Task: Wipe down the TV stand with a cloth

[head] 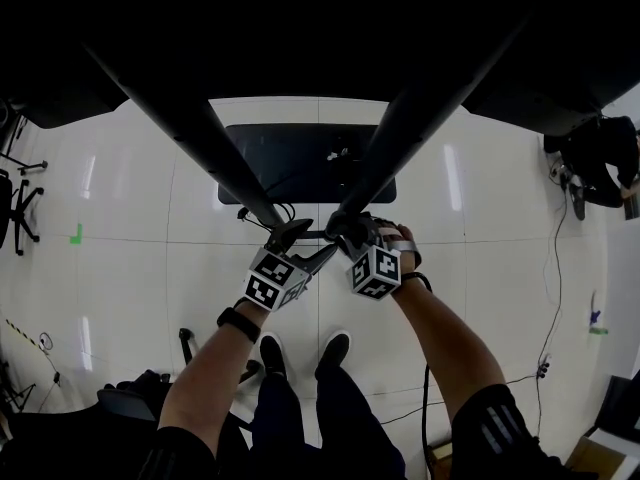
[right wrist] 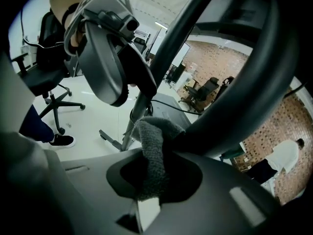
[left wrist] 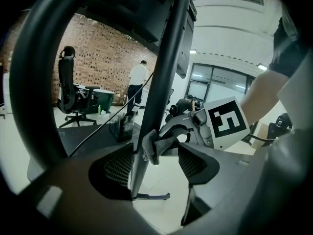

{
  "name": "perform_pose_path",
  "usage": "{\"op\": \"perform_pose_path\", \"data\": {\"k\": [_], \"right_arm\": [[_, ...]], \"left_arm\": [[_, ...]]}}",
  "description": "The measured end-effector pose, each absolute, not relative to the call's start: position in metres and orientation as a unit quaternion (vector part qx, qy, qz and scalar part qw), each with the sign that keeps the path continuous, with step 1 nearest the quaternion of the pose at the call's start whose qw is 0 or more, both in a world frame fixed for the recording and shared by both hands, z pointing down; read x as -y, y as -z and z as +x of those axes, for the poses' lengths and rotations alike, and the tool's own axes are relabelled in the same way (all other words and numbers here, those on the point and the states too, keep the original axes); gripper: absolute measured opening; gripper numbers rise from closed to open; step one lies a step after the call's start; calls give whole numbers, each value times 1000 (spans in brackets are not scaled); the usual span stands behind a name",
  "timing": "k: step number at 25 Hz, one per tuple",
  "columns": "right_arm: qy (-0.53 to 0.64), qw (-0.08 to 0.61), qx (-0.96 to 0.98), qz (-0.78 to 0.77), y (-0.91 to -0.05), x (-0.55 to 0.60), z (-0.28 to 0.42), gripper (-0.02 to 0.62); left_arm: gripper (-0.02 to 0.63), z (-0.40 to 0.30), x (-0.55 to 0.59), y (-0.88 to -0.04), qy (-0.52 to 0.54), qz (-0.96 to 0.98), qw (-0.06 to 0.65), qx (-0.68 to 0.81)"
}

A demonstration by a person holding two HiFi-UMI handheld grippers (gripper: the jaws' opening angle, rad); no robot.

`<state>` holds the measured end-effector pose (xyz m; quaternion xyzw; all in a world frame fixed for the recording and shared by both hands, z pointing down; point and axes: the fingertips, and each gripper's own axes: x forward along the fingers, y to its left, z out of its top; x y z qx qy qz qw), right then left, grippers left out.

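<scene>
Right gripper (right wrist: 156, 182) clamps the fuzzy grey cloth (right wrist: 154, 153), centre frame — press firmly along the slanted black stand leg (head: 400, 138); left gripper (left wrist: 156, 165) gapes wide.

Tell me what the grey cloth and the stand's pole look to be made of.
The cloth looks like terry or microfibre, matte: its grey surface is nubby and fuzzy. The stand pole is probably painted metal, dark and smooth, with a faint sheen.

Glossy white floor (head: 130, 298); brick wall (left wrist: 105, 58); office chair (left wrist: 68, 96)
</scene>
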<state>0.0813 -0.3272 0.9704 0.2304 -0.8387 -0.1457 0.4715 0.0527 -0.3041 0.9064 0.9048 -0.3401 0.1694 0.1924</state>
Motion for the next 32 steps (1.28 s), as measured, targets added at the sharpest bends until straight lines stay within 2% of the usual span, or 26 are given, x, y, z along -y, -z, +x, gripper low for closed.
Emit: {"op": "perform_pose_path", "data": {"k": [4,9,15,20,25,32], "right_arm": [[139,480,835,232,-982,326,83,48],[93,445,858,239,-960,308,81,48],[15,356,896,264,-891,255,86,46],[-15,291,914,282,-808,222,92,46],[-33,195,934,296,-720,214,102,44],[-62,105,946,301,-617,163,108,41]], "left_arm": [[311,52,298,-921,-177,902,205,337],[311,50,287,-905,-166,902,205,342],[311,55,233,-858,-144,902,231,336],[311,53,199,-785,-110,907,205,350],[311,37,183,-711,-82,907,156,383],[311,15,139,-620,-19,907,142,395]]}}
